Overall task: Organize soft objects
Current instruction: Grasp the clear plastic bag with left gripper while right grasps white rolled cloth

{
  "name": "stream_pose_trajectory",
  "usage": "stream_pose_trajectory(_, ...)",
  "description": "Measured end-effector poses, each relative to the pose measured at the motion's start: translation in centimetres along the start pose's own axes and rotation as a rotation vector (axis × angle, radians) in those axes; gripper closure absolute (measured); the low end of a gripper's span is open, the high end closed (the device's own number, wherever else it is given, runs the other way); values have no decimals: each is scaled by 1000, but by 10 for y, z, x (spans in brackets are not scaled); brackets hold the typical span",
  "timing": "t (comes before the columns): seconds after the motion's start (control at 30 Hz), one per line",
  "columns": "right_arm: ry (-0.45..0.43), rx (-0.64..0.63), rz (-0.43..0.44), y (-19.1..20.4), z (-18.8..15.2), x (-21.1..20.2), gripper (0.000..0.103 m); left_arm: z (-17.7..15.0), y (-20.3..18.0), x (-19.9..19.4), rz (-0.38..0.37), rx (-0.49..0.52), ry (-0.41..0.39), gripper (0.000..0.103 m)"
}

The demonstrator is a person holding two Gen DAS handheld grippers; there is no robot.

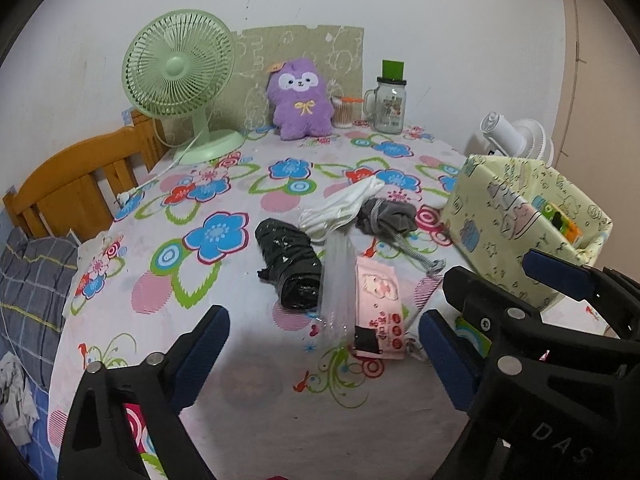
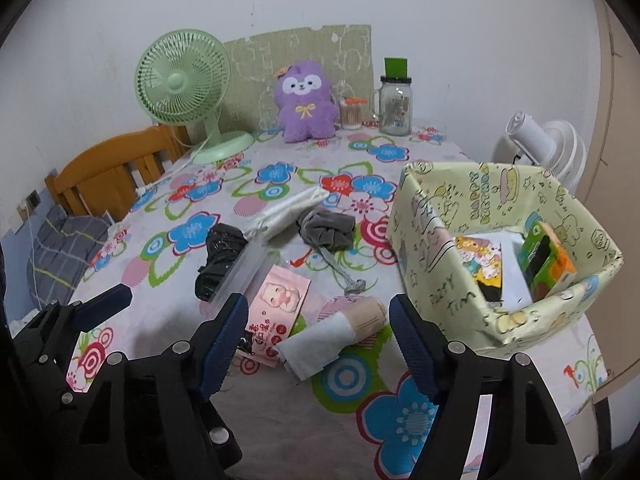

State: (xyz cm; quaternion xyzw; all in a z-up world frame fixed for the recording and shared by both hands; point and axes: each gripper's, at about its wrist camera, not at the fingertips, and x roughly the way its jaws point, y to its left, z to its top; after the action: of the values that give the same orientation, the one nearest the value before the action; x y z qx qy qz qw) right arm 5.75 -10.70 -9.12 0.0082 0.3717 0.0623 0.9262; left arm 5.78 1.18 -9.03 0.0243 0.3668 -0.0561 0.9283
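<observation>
From the table's middle toward its right edge I see the black bag roll [image 2: 220, 258], clear sleeve [image 2: 246, 270], pink tissue pack [image 2: 278, 308], beige roll [image 2: 340, 330] and patterned box [image 2: 448, 296]. My worry: the pieces overlap, so closing on one could drag its neighbour. Left gripper [image 1: 324, 348] gapes wide, empty. Right gripper [image 2: 316, 340] is spread wide around the beige roll, apparently not touching.
</observation>
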Motion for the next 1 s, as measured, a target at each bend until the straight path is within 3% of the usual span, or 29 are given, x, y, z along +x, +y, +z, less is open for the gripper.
stream_pose_trajectory(0.13, 27, 6, -4, 1, -1, 10, 31, 0, 4, 9, 2, -8, 21, 14)
stream_pose_trajectory(0.3, 91, 62, -19, -7, -1, 28, 45, -1, 5, 20, 13, -2, 36, 21)
stream_pose_trajectory(0.73, 176, 89, -33, -12, -4, 61, 48, -1, 3, 51, 43, 28, 92, 36)
stream_pose_trajectory(1.0, 223, 141, -18, -19, -4, 81, 55, 1, 1, 66, 16, 33, 116, 36)
